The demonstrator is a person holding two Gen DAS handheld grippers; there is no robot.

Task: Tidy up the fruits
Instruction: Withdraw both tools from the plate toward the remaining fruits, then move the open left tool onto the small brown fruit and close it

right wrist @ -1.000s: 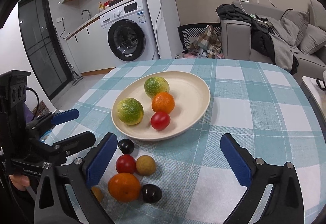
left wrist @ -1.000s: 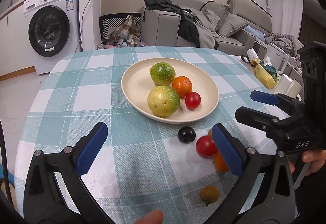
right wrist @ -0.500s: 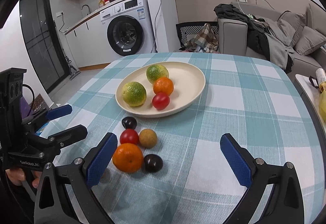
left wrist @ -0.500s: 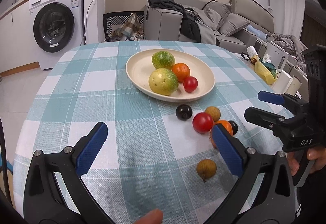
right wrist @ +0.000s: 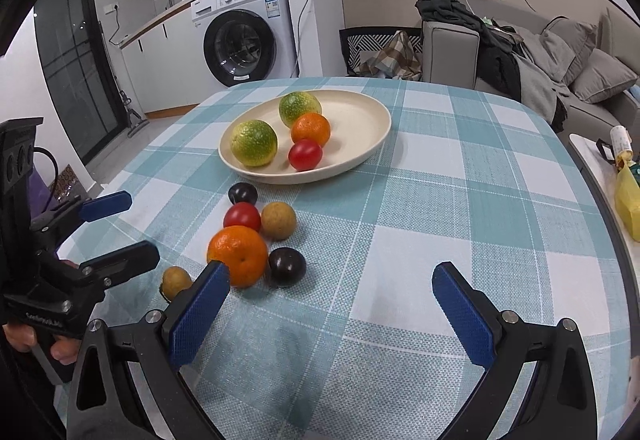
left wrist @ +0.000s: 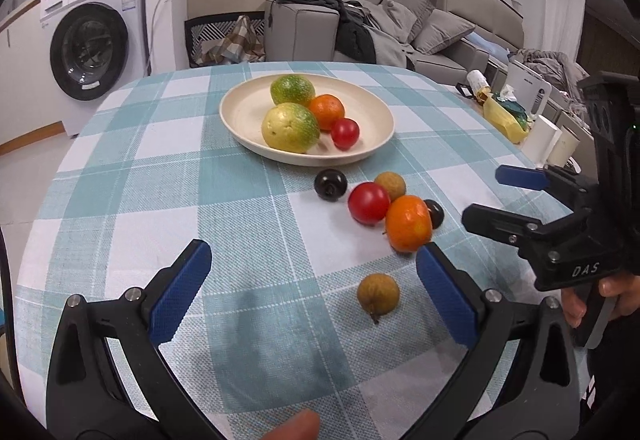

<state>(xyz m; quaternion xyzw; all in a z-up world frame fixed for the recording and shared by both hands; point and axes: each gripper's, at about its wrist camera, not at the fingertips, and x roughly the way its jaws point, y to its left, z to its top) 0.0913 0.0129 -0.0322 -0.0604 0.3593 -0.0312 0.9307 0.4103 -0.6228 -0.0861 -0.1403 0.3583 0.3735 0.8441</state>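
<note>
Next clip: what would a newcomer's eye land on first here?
Probably the cream plate mid-table on the teal checked cloth, holding two green citrus fruits, an orange and a red tomato. Next, the loose cluster of fruit in front of it, led by a bright orange with a lone longan apart nearer the camera. Both open blue-padded grippers, left gripper and right gripper, frame the foreground.

Both grippers now sit farther back from the plate [left wrist: 372, 144] than a second ago. The left gripper [left wrist: 312, 292] frames the lone brown fruit [left wrist: 378, 295], while the right gripper [right wrist: 330, 304] has its left finger beside the loose orange [right wrist: 238, 255].
</note>
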